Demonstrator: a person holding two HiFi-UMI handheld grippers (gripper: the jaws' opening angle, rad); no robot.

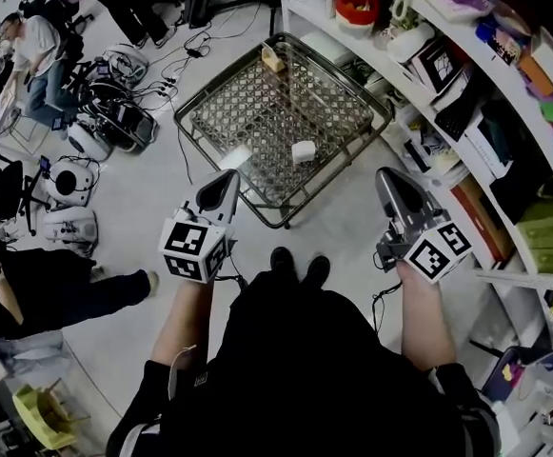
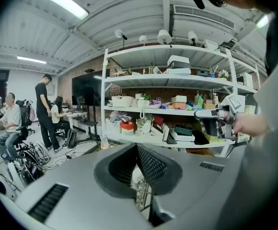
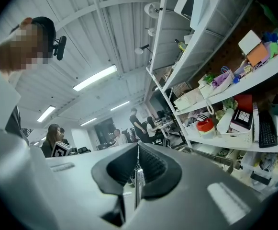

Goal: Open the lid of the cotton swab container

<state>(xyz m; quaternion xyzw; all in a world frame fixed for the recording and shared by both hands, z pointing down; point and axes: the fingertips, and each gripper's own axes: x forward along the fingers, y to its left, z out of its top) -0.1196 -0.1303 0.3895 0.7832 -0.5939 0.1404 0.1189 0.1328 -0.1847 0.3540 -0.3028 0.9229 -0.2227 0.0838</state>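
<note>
stage: we judge nothing done yet | left gripper (image 1: pixel 227 181): fingers closed, empty | right gripper (image 1: pixel 387 177): fingers closed, empty | small white boxy cotton swab container (image 1: pixel 303 150): toward near corner of lattice-topped metal desk (image 1: pixel 343 112), well apart from both | left: our approach, hold, opening it

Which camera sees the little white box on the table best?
The head view: it looks down on the white box sitting uncovered on the mesh table. The left gripper view shows only a bit of mesh and something white, too little to tell. The right gripper view doesn't show it.
</note>
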